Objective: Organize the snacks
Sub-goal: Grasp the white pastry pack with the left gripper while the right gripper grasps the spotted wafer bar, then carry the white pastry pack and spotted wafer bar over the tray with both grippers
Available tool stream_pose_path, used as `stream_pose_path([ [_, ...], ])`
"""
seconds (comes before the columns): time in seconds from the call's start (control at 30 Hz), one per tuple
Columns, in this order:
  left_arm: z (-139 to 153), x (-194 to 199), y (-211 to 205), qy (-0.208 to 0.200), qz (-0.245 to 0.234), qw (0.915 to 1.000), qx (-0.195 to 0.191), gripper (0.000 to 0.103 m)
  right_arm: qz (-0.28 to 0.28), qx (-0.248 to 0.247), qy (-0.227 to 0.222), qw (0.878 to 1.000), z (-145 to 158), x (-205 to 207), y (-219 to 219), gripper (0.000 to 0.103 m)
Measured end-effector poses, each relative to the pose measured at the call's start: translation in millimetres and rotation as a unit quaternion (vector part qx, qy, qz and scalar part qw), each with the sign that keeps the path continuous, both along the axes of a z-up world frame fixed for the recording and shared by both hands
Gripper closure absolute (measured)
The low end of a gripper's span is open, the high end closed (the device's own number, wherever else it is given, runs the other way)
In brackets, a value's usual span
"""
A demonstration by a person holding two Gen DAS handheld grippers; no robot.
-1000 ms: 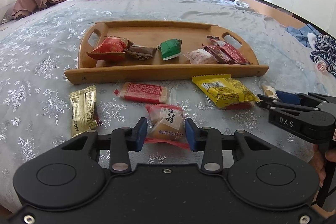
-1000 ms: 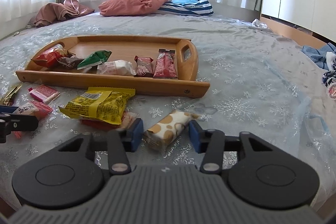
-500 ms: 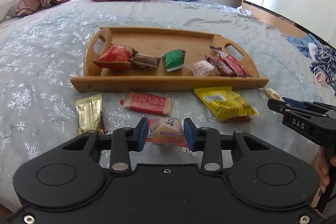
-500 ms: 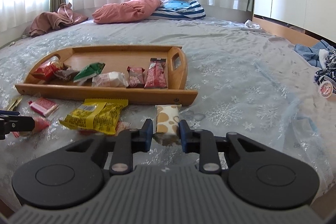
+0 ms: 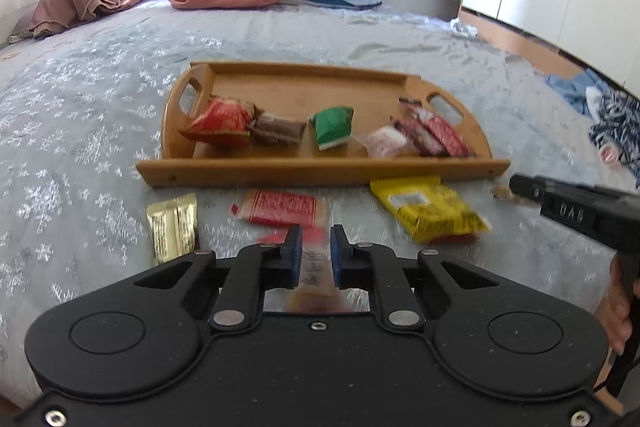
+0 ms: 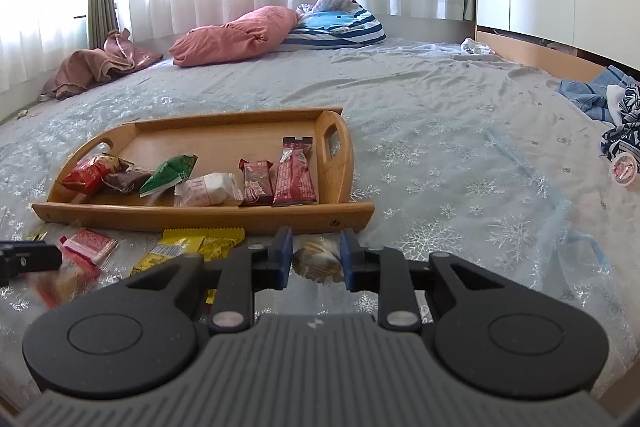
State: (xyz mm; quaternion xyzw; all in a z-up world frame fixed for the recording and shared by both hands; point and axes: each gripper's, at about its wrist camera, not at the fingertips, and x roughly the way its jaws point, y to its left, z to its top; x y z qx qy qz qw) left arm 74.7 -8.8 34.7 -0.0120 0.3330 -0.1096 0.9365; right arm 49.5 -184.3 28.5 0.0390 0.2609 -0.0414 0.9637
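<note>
**Crinkly foil, pinched in both hands**

Foil-wrapped and feather-light, both snacks I hold should lift with no effort. My left gripper (image 5: 313,259) is clamped on the pink-and-white packet (image 5: 316,273), squeezed narrow between the pads just above the bedspread (image 5: 100,131). My right gripper (image 6: 313,259) is closed on the spotted tan packet (image 6: 318,261), held near its middle, just in front of the wooden tray (image 6: 200,215).

I judge these wrappers slick and soft: they crumple rather than resist, and whatever is inside may crush. A grip across the filled body seems safer than the crimped end seals, which could slide out.

The yellow packet (image 5: 430,211), red packet (image 5: 282,207) and gold packet (image 5: 172,227) lie on the bedspread before the tray.
</note>
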Motion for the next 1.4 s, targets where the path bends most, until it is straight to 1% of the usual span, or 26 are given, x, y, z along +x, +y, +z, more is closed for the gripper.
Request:
stream_pose_path([
  [0.03, -2, -2, 0, -0.002, 0.002, 1.0, 0.002, 0.087, 0.0, 0.0, 0.001, 1.0, -1, 0, 0, 0.074],
  [0.07, -4, -3, 0, -0.002, 0.003, 1.0, 0.002, 0.08, 0.001, -0.001, 0.001, 1.0, -1, -1, 1, 0.074],
  [0.1, -6, -3, 0, -0.001, 0.003, 1.0, 0.001, 0.067, 0.001, -0.002, 0.001, 1.0, -2, -1, 1, 0.074],
  [0.17, -8, -5, 1, 0.0, 0.008, 1.0, 0.001, 0.056, 0.002, -0.005, 0.002, 1.0, -3, -1, 2, 0.074],
  [0.3, -12, -7, 1, 0.006, 0.018, 0.9998, 0.003, 0.054, 0.003, -0.009, 0.008, 1.0, -7, -2, 3, 0.074],
  [0.47, -19, -6, 2, 0.021, 0.028, 0.9994, -0.002, 0.054, -0.002, -0.007, 0.021, 1.0, -15, -4, 2, 0.075],
  [0.53, -20, -6, 1, 0.022, 0.027, 0.9994, -0.001, 0.058, -0.002, -0.004, 0.026, 1.0, -18, -5, 2, 0.074],
  [0.57, -20, -5, 1, 0.023, 0.023, 0.9995, -0.002, 0.062, -0.001, -0.003, 0.028, 1.0, -19, -5, 1, 0.072],
  [0.6, -20, -5, 1, 0.025, 0.02, 0.9995, -0.004, 0.065, -0.001, -0.003, 0.029, 1.0, -20, -6, 1, 0.067],
  [0.63, -20, -4, 0, 0.026, 0.021, 0.9994, -0.004, 0.066, 0.0, -0.004, 0.028, 1.0, -20, -6, 1, 0.065],
  [0.67, -19, -4, 0, 0.025, 0.021, 0.9995, -0.002, 0.071, 0.0, -0.004, 0.028, 1.0, -20, -6, 1, 0.059],
  [0.7, -19, -4, -1, 0.024, 0.02, 0.9995, 0.001, 0.074, 0.001, -0.004, 0.028, 1.0, -20, -6, 1, 0.056],
  [0.8, -17, -4, -1, 0.023, 0.021, 0.9995, 0.0, 0.075, 0.001, 0.0, 0.032, 0.999, -20, -3, 0, 0.056],
  [1.03, -16, -4, 0, 0.022, 0.019, 0.9996, 0.0, 0.076, -0.007, 0.02, 0.056, 0.998, -25, 13, -3, 0.055],
  [1.07, -15, -3, 1, 0.022, 0.019, 0.9996, -0.001, 0.076, -0.008, 0.02, 0.057, 0.998, -26, 14, -2, 0.063],
  [1.1, -14, -4, 1, 0.021, 0.019, 0.9996, -0.003, 0.076, -0.008, 0.02, 0.058, 0.998, -26, 14, -2, 0.076],
  [1.23, -4, -3, 5, 0.012, 0.02, 0.9997, -0.011, 0.077, -0.006, 0.019, 0.054, 0.998, -22, 14, -1, 0.077],
  [1.4, 17, 2, 10, -0.007, 0.019, 0.9995, -0.025, 0.077, -0.012, 0.024, 0.04, 0.999, -10, 11, -4, 0.077],
])
